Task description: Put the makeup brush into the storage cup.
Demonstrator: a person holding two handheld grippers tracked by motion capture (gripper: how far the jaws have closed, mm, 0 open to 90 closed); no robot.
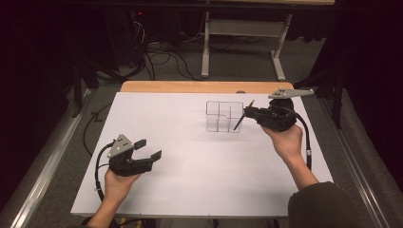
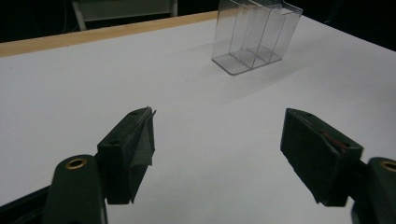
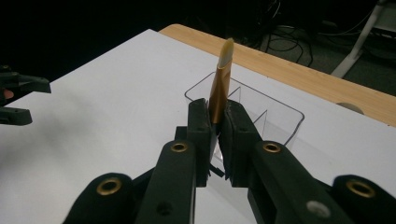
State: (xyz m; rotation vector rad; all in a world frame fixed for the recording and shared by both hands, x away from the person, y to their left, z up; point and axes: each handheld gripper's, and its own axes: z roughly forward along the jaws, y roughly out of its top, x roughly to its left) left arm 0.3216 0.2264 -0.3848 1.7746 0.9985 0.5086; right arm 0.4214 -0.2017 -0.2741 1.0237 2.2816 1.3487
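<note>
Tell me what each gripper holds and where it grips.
The right gripper clamps a slim brush by its gold ferrule, the pale tip sticking out above the clear organizer. The left gripper is open and holds nothing.

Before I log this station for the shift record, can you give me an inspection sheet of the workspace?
Surface: white table, wooden edge at the far side.
Job's things: clear divided organizer, upright; brush, gold handle, tip up, over the organizer.
Clutter: nothing seen.
Grippers: left gripper open, holding nothing; right gripper shut on the brush.
Cables: one trails from each gripper; more cables on the floor beyond.
Surroundings: dark room, desk frame behind.
</note>
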